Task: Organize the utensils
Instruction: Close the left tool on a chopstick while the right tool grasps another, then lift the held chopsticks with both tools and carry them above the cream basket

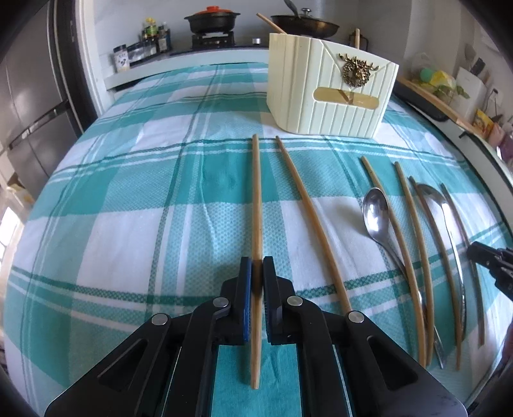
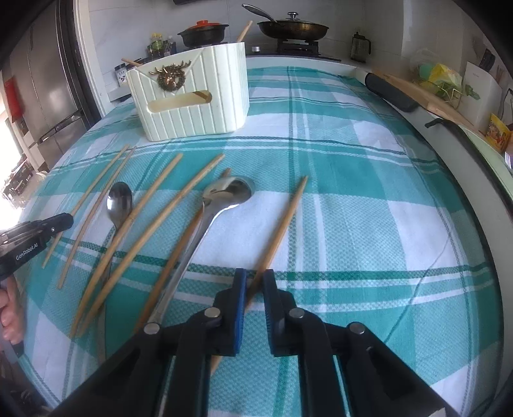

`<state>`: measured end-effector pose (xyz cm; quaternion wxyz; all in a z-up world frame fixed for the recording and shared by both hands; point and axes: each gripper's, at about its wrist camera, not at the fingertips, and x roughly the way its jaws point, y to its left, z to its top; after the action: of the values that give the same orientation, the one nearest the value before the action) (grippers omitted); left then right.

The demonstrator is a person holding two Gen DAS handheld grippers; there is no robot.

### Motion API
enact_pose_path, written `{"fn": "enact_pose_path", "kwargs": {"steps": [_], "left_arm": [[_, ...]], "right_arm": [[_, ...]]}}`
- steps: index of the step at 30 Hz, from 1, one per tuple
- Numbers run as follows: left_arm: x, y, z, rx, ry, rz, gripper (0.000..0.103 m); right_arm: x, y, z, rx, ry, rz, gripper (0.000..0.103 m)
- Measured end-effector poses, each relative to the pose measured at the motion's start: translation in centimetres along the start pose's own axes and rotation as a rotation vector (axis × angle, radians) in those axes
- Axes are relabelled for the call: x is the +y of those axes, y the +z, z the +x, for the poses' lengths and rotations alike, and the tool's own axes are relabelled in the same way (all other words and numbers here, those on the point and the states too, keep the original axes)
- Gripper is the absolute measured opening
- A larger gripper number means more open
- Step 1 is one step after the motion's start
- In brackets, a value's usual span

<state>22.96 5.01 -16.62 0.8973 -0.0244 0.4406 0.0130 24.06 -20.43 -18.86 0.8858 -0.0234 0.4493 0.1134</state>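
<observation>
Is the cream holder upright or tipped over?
Upright: the holder stands on its base on the checked cloth, open top up, chopsticks poking out.

Home kitchen. Gas stove along the back wall, carrying a lidded frying pan and a black pot with an orange lid. Spice jars and sauce bottles lined up beside it. Tall steel refrigerator at the left. Table under a teal-and-white plaid cloth. Cluttered side counter with a wooden cutting board and food packets.
</observation>
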Motion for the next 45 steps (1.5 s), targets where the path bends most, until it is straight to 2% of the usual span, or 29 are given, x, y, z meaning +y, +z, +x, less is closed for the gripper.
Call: {"fn": "enact_pose_path", "kwargs": {"steps": [7, 10, 11, 13, 16, 20, 23, 28, 37, 43, 45], "left_arm": [[0.3, -2.8, -2.3, 0.033, -0.019, -0.007, 0.006], [0.5, -3.0, -2.7, 0.033, -0.034, -0.009, 0.008], [0.6, -2.9, -2.7, 0.03, -0.045, -0.01, 0.01], [1.0, -2.6, -2.8, 0.025, -0.062, -0.015, 0.024], [1.9, -1.6, -2.6, 0.031, -0.097, -0.023, 0.027], [2.1, 0.5, -1.4, 0.072, -0.145, 0.031, 0.037], [1.7, 1.7, -0.3, 0.087, -0.144, 0.073, 0.037], [1.9, 2.9, 1.4, 0.121, -0.16, 0.073, 0.037], [1.8, 5.3, 3.3, 0.153, -0.163, 0.095, 0.036], [0.7, 7.0, 4.7, 0.175, -0.129, 0.137, 0.034], [0.3, 7.4, 5.1, 0.181, -0.114, 0.154, 0.029]], "right_arm": [[-1.6, -2.1, -1.8, 0.029, -0.016, 0.018, 0.01], [-1.6, -2.7, -2.4, 0.038, -0.024, 0.012, 0.011], [-1.7, -2.7, -2.5, 0.038, -0.022, 0.019, 0.011], [-2.0, -2.6, -2.5, 0.045, -0.006, 0.037, 0.013], [-2.3, -2.3, -2.4, 0.051, 0.024, 0.066, 0.021], [-2.7, -1.5, -2.2, 0.067, 0.081, 0.085, 0.021], [-3.4, -0.7, -1.5, 0.092, 0.1, 0.094, 0.021], [-4.4, 0.7, -0.1, 0.128, 0.072, 0.077, 0.021], [-4.0, 3.2, 1.7, 0.172, 0.083, 0.023, 0.021], [-3.9, 4.8, 2.8, 0.194, 0.09, 0.015, 0.021], [-4.2, 5.3, 3.3, 0.204, 0.099, 0.028, 0.02]]}}
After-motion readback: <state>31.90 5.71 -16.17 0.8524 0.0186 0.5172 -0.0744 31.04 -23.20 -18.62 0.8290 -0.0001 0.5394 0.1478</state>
